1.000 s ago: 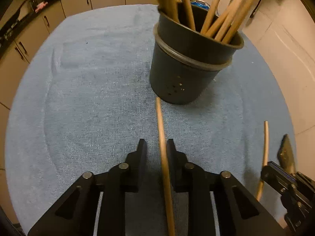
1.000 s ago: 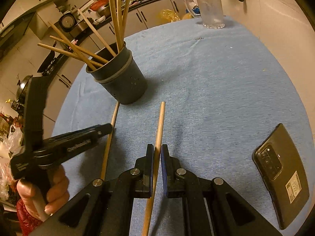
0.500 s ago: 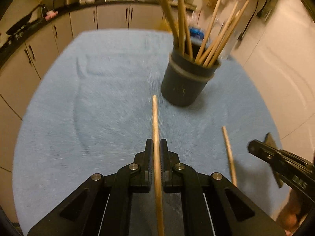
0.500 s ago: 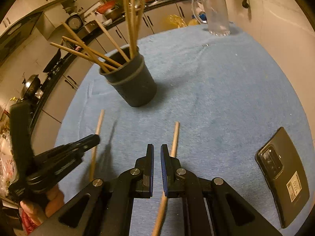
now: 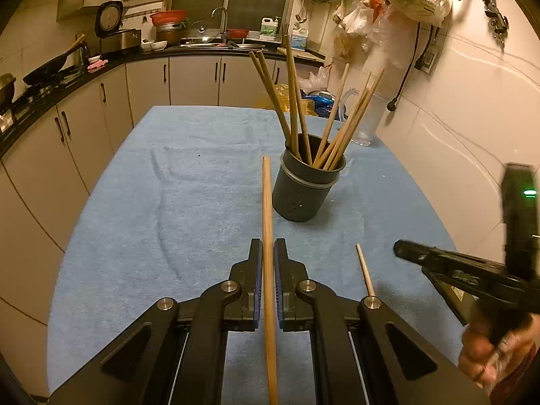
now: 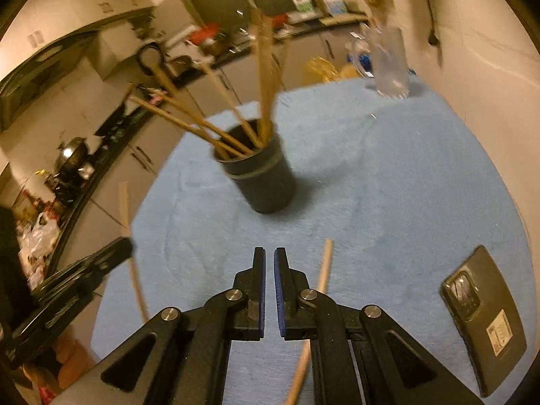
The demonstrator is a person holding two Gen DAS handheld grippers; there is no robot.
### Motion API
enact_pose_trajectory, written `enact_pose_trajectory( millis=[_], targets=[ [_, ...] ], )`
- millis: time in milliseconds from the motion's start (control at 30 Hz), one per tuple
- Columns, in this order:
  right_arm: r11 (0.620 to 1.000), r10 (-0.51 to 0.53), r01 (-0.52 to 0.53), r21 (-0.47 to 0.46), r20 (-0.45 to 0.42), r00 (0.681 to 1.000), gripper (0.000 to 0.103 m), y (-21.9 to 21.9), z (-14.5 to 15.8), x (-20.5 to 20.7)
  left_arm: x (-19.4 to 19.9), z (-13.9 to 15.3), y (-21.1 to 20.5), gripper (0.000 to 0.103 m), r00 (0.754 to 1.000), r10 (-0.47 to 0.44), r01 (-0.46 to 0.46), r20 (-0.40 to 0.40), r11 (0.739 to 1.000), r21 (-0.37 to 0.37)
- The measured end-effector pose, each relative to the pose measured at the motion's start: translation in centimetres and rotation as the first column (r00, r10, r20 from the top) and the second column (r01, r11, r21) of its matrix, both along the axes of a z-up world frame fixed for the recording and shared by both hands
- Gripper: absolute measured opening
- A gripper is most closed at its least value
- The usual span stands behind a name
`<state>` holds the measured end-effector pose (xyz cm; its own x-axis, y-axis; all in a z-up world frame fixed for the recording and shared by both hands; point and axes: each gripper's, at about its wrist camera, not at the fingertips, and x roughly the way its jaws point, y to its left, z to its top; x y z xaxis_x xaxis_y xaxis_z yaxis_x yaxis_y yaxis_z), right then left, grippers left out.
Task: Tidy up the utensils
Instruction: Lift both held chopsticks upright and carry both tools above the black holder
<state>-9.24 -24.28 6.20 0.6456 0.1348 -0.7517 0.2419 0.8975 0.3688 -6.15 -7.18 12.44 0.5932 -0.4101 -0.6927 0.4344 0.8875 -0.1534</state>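
Observation:
My left gripper (image 5: 267, 248) is shut on a wooden chopstick (image 5: 267, 209) and holds it lifted above the blue cloth, pointing toward the dark holder (image 5: 305, 189) that stands full of chopsticks. My right gripper (image 6: 269, 256) is nearly shut and holds nothing; a second chopstick (image 6: 322, 275) lies on the cloth under its right finger. That chopstick also shows in the left wrist view (image 5: 364, 273). The holder (image 6: 265, 182) stands ahead of the right gripper. The left gripper with its chopstick (image 6: 130, 236) shows at the left of the right wrist view.
A black phone (image 6: 484, 320) lies on the cloth at the right. A clear glass jug (image 6: 388, 64) stands at the far right corner of the table. The blue cloth (image 5: 189, 189) covers the table; cabinets and a wall border it.
My left gripper shut on the chopstick and lifted it off the cloth. My right gripper rose and drew back, leaving its chopstick lying on the cloth.

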Motion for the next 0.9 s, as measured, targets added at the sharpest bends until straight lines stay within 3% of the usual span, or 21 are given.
enact_pose_trajectory(
  millis=[33,133,300,467,500,533,600,700,900],
  targets=[
    [1.0,-0.004,0.004,-0.003,-0.037,0.999,0.016,-0.5,-0.7,0.5,0.2,-0.3,-0.1,0.006,1.0,0.0,0.0,-0.004,1.0,-0.002],
    [0.998,0.003,0.005,0.057,-0.135,0.991,0.018,-1.2,-2.8,1.4,0.4,-0.8,0.1,0.006,1.0,0.0,0.0,-0.006,1.0,-0.007],
    [1.0,0.014,-0.012,0.009,-0.222,0.975,0.029,-0.1,-4.5,2.1,0.7,-1.1,0.1,0.006,1.0,-0.006,0.006,-0.011,1.0,-0.015],
    [0.999,0.01,-0.022,-0.042,-0.281,0.96,0.029,0.8,-5.7,2.7,0.7,-1.2,0.4,0.006,1.0,-0.013,0.013,-0.012,1.0,-0.023],
    [0.999,0.009,-0.024,-0.048,-0.296,0.955,0.023,1.0,-6.2,2.8,0.7,-1.3,0.4,0.006,1.0,-0.016,0.015,-0.013,1.0,-0.024],
    [0.997,0.003,-0.026,-0.077,-0.285,0.959,0.015,1.2,-6.2,2.9,0.8,-1.3,0.4,0.006,1.0,-0.017,0.017,-0.013,1.0,-0.024],
    [0.996,0.022,-0.044,-0.073,-0.284,0.959,0.009,1.5,-6.2,3.1,0.8,-1.3,0.4,0.006,1.0,-0.017,0.017,-0.013,1.0,-0.024],
    [0.998,0.031,-0.045,-0.048,-0.271,0.962,0.008,1.3,-6.1,3.4,0.7,-1.2,0.4,0.006,1.0,-0.017,0.017,-0.009,1.0,-0.026],
    [0.999,0.041,-0.04,0.004,-0.115,0.993,0.007,0.9,-2.7,2.5,0.3,-0.4,0.4,0.006,1.0,-0.013,0.014,0.013,0.999,-0.033]
  ],
)
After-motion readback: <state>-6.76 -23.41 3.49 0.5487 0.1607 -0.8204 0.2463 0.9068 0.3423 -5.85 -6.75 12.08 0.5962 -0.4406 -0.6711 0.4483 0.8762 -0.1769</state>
